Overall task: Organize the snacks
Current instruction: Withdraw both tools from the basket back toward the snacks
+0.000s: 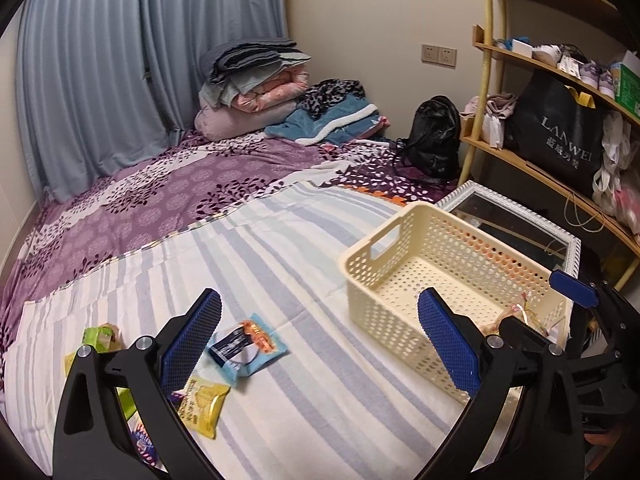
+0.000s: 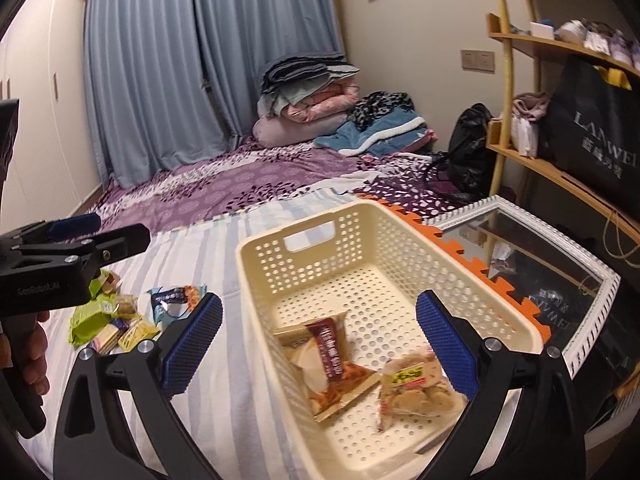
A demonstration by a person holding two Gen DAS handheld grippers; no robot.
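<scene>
While two packets already lie in the cream basket [image 2: 400, 240] and the rest sit loose on the striped sheet [image 1: 304, 392], we judge the step in hand to be going back to the pile for the next snack. Our right gripper [image 2: 320, 344] hangs over the near end of the basket with its jaws spread wide and nothing between them; below it lie the dark red chip packet [image 2: 332, 364] and the clear bag of round biscuits [image 2: 416, 388], side by side on the basket floor. Our left gripper [image 1: 316, 344] is spread just as wide and holds nothing, and it points at the sheet left of the basket. Nearest to it are the blue packet [image 1: 248, 348] and the yellow packet [image 1: 202, 404], close together but apart, with a green packet [image 1: 98, 338] farther left, partly hidden by the gripper's own frame. To do this well, we would take the blue packet first, since it lies clear of the others, bring the pads down on either side of its short width, and close only when both pads bracket the wrapper and not the sheet. Flat foil can slide or crumple, so a low approach and a firm squeeze on the thicker middle look wise. The basket's perforated wall stands near, so we should lift clear of its rim before we cross.
</scene>
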